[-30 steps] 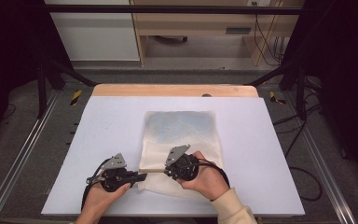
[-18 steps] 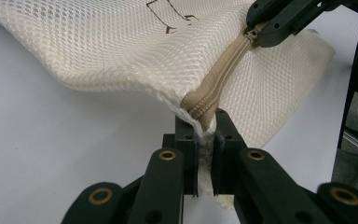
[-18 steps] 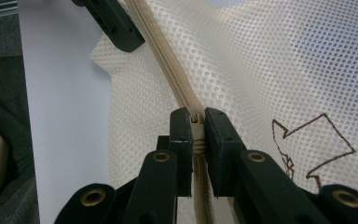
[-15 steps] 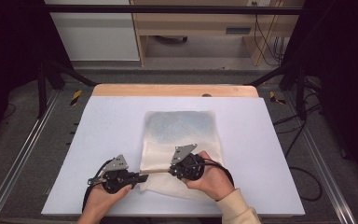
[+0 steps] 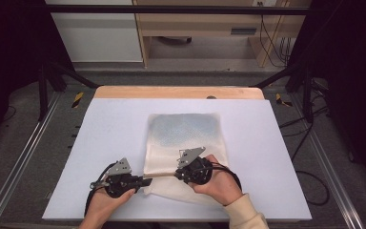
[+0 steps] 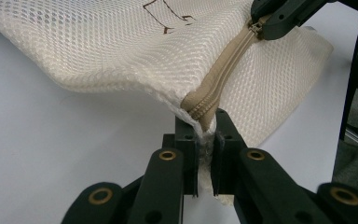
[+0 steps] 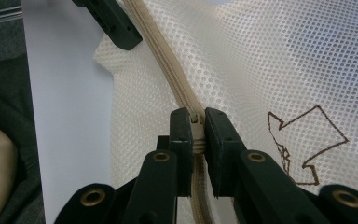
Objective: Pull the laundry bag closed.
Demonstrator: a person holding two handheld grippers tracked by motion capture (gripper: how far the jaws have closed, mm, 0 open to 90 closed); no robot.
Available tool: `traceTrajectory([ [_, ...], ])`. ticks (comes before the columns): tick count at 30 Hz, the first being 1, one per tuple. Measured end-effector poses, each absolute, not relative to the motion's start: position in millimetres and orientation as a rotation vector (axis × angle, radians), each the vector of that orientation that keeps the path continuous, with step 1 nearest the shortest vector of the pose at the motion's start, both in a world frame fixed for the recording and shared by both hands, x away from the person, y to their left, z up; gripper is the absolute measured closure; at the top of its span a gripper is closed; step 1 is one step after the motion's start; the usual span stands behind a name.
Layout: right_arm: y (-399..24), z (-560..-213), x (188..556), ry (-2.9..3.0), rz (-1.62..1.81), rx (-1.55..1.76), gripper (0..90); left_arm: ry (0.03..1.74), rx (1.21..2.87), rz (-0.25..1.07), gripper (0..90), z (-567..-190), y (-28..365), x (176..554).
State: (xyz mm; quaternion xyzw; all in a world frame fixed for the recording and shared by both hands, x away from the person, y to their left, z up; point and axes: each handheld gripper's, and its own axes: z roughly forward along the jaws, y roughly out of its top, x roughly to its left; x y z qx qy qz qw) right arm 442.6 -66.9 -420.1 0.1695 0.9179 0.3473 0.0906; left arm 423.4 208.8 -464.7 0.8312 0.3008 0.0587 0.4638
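Cream mesh is what you work on: a bag (image 5: pixel 186 143) lies flat on the white table (image 5: pixel 105 138), a little right of the middle, and its near edge reaches your hands. Along this near edge runs a beige zipper (image 6: pixel 221 74).

Your left gripper (image 5: pixel 145 182) sits at the near left corner of the bag. Its jaws are together and clamped on the end of the zipper, with a bit of mesh pinched between the pads, as the left gripper view shows. The corner is lifted slightly from the table there.

Your right gripper (image 5: pixel 177 174) is just to the right of it, over the near edge of the bag. In the right gripper view its jaws are pressed from both sides on the zipper slider (image 7: pixel 196 122). The short piece of zipper between the two grippers looks straight and tight. A brown arrow mark (image 7: pixel 307 144) is printed on the mesh beside the right gripper.
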Motion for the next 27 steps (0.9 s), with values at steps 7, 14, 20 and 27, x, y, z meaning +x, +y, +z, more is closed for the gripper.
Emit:
traceTrajectory([
  [7,-71.9,-419.8,443.5,2.731,1.04,0.529,82.1,0.745,2.038,0.146,83.1,-465.0,208.5,422.9],
  [14,-74.6,-419.7,442.9,2.725,1.045,0.526,82.1,0.745,2.037,0.154,83.2,-464.9,206.9,421.7],
  [20,-78.4,-420.9,442.2,2.723,1.048,0.541,82.1,0.741,2.039,0.149,83.2,-466.1,206.0,422.0],
  [27,-83.5,-421.1,440.7,2.718,1.048,0.55,82.1,0.739,2.038,0.147,83.2,-466.3,205.8,421.8],
])
